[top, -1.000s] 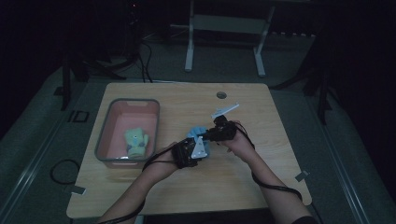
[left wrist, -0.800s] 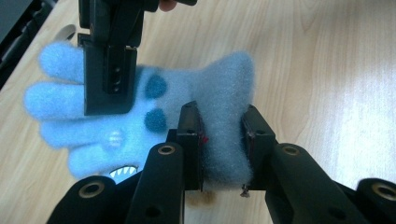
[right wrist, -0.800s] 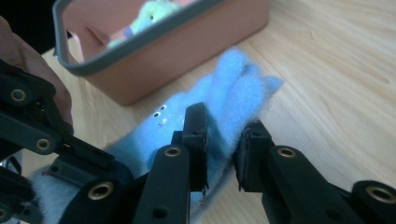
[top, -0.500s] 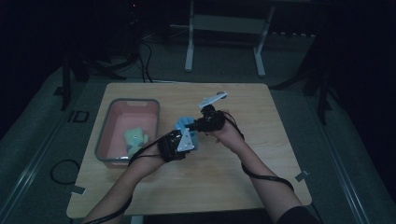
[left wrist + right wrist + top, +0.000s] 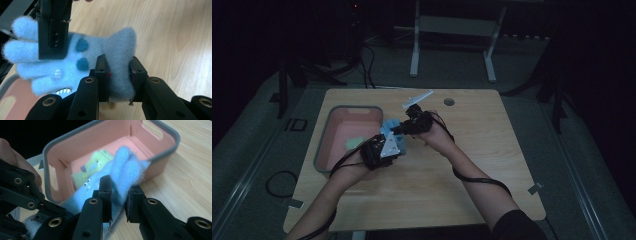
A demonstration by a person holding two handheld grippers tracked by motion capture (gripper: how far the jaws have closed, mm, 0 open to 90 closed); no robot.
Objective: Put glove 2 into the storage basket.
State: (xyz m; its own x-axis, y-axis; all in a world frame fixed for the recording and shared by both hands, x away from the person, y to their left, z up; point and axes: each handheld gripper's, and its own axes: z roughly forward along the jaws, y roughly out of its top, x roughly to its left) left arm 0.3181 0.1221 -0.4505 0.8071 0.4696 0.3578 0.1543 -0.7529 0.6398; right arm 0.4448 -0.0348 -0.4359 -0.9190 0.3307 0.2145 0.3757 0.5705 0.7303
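Blue fuzzy glove (image 5: pixel 82 57) hung just beside the pink bin (image 5: pixel 160 160), pinched by my left claw (image 5: pixel 118 75) and right claw (image 5: pixel 119 195); uneven pulling could slip the fleece free.

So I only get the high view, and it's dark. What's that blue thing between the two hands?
Observer: A fluffy blue glove with darker spots and little teeth sewn on.
Operator: Are both grippers really holding it?
Observer: Yes. The left gripper pinches the cuff end, and the right gripper pinches the finger end.
Operator: And the pale thing in the pink bin?
Observer: In the bin lies a green fluffy glove, near its far wall.
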